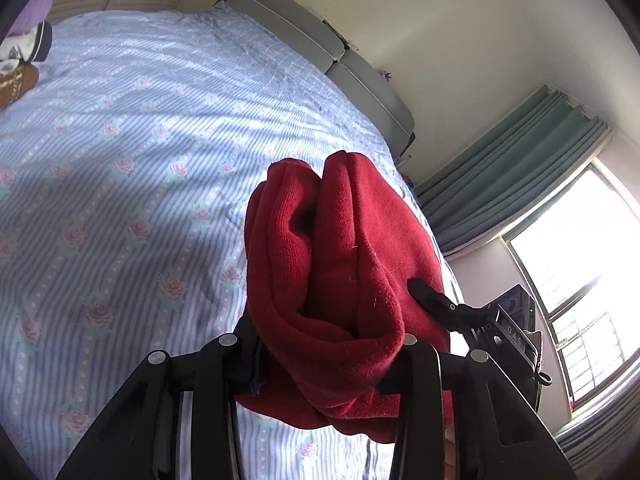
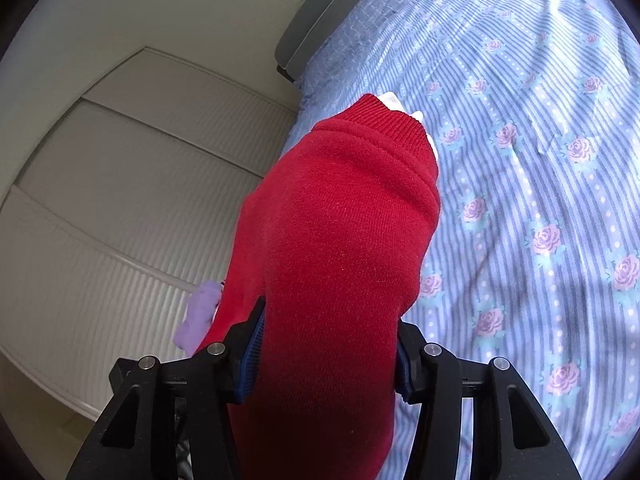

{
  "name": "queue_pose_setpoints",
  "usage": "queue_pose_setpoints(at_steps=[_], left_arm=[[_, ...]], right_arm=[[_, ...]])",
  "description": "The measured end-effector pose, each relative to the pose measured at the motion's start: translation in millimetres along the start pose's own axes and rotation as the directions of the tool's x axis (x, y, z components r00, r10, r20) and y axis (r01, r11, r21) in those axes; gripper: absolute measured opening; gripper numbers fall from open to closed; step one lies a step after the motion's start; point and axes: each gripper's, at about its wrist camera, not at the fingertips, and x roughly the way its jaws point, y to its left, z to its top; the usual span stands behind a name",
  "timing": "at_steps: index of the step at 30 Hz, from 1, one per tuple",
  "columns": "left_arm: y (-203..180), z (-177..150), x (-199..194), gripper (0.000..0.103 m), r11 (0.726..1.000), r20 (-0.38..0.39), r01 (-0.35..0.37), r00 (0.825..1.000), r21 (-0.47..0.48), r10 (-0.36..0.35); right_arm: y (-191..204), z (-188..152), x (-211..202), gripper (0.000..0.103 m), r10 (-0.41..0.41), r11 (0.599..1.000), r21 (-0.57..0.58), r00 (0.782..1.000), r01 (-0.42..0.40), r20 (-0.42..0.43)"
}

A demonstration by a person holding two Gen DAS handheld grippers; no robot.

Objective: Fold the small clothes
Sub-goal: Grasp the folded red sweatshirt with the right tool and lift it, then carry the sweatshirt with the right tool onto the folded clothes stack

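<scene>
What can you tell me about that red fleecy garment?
The small red fleecy knit garment is soft and bunched into thick folds. A ribbed cuff or hem shows at its far end, with something white behind it. It hangs lifted above the blue striped rose-print bedsheet, clamped between the fingers of both grippers.

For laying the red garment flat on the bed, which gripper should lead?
Probably right. The right gripper pinches smooth fabric of the red garment, ribbed hem ahead over the bedsheet. The left gripper clamps a bunched fold.
</scene>
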Motion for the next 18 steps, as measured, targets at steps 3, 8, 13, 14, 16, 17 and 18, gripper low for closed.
queue_pose_setpoints(at_steps=[3,8,13,14,16,17,18], left_arm=[[3,9,-34,0.038,1.0,0.03,0.006,1.0,0.006,-0.006],[20,38,-98,0.038,1.0,0.088,0.004,0.996,0.008,-0.004],[46,78,-181,0.038,0.999,0.147,-0.031,0.989,0.038,0.025],[51,88,-197,0.038,0.998,0.161,-0.042,0.986,0.042,0.035],[65,108,-231,0.038,0.997,0.19,-0.059,0.981,0.04,0.051],[72,119,-247,0.038,0.997,0.203,-0.067,0.977,0.038,0.058],[80,130,-262,0.038,0.997,0.216,-0.074,0.974,0.036,0.065]], right_arm=[[33,-3,4,0.053,0.016,0.999,-0.028,1.0,-0.016,0.006],[102,-13,28,0.053,0.047,0.996,-0.079,0.999,-0.047,0.001],[172,-29,60,0.053,0.106,0.987,-0.119,0.994,-0.107,-0.013],[187,-34,68,0.053,0.124,0.984,-0.125,0.992,-0.125,-0.018],[221,-40,91,0.053,0.154,0.978,-0.138,0.988,-0.157,-0.032],[239,-43,104,0.053,0.167,0.974,-0.147,0.985,-0.171,-0.041],[256,-46,117,0.053,0.18,0.97,-0.156,0.983,-0.185,-0.049]])
